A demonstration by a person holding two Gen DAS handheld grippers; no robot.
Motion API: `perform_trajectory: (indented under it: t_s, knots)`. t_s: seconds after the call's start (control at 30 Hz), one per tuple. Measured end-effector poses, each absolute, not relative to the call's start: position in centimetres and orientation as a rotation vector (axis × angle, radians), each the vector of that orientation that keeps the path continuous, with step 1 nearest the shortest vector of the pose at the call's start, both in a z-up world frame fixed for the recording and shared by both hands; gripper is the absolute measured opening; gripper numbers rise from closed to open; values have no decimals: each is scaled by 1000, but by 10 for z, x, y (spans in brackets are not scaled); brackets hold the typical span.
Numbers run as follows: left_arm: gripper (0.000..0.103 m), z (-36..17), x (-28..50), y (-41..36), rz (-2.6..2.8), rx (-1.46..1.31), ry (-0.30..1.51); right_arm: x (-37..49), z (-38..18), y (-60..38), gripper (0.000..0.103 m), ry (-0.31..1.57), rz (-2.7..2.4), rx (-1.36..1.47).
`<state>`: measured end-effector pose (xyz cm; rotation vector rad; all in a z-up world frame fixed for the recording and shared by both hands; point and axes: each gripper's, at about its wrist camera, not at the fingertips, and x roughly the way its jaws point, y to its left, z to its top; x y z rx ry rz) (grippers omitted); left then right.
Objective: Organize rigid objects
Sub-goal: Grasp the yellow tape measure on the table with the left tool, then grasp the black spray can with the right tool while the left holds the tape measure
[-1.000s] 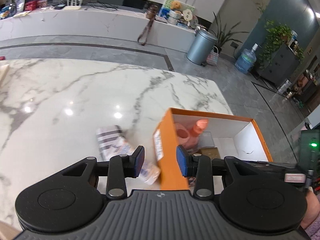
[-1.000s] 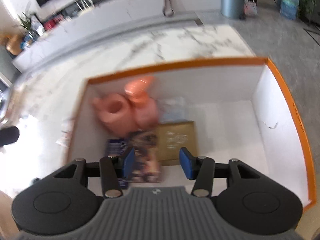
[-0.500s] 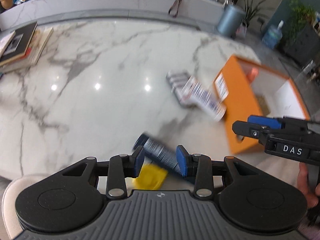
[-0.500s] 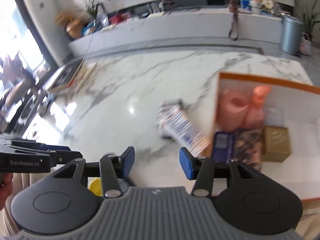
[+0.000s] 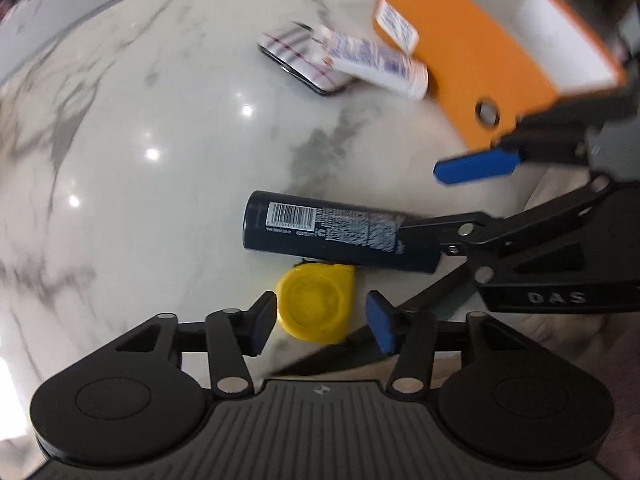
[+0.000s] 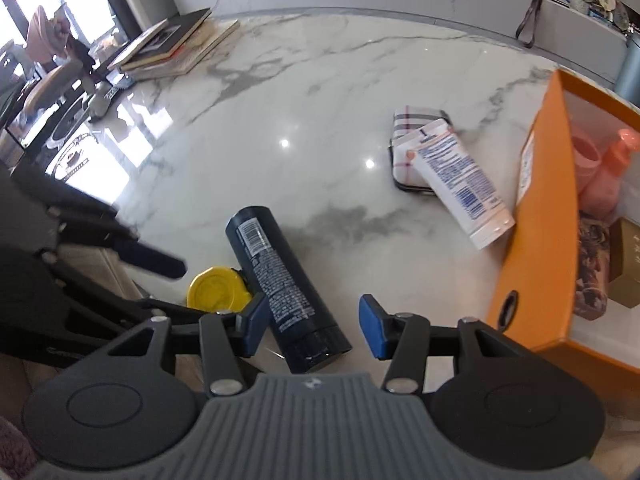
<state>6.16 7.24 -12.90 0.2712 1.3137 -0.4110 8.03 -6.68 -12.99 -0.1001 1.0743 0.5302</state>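
A dark blue can point(image 5: 340, 234) point(image 6: 284, 288) lies on its side on the marble table near the front edge. A yellow round lid point(image 5: 316, 304) point(image 6: 216, 290) lies beside it. My left gripper point(image 5: 322, 324) is open, its jaws on either side of the yellow lid. My right gripper point(image 6: 308, 328) is open around the can's capped end; it also shows in the left wrist view point(image 5: 440, 204). A white tube point(image 6: 460, 184) point(image 5: 376, 60) leans on a plaid case point(image 6: 412, 128) point(image 5: 300, 60). The orange box point(image 6: 536, 240) point(image 5: 472, 56) stands at the right.
The box holds pink bottles point(image 6: 600, 172), a patterned pack point(image 6: 592, 264) and a gold box point(image 6: 628, 268). A stack of books point(image 6: 176, 44) lies at the far left of the table. The table's front edge runs just under both grippers.
Both grippers have dropped toward the table's near edge. The left now straddles the yellow lid; the right has left the box and swung over the dark can.
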Motion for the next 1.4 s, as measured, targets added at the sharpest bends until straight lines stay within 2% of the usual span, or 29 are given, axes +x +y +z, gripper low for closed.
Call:
perform_trajectory:
  t_s: [0.1,0.17,0.27,0.33,0.4,0.6,0.87,1.17,1.4]
  knots:
    - [62,-141,67,65,-465,333,1369,80,-131,-64,51,1082,527,-121]
    - [66,-144,70,64,-464,331,1369,80,-132,-63,51,1085,533,-127]
    - [66,-150,73,62,-455,341,1379,82,-136,-61,50,1093,536,-135]
    - [58,-153,72,62,-459,353,1388,84,-140,-59,50,1105,544,-128]
    - [58,-152,72,64,-457,339,1390,85,-143,-57,50,1110,550,-127]
    - [57,-143,70,82,-333,232,1340,90,-141,-54,50,1092,530,-111]
    - [57,-124,67,126,-130,-96,1216,91,-147,-48,50,1113,544,-111]
    - [57,-136,79,130,-123,-171,1244,104,-158,-12,52,1090,600,-265]
    - [57,-139,81,131,-146,-169,1264,112,-170,-13,49,1120,606,-241]
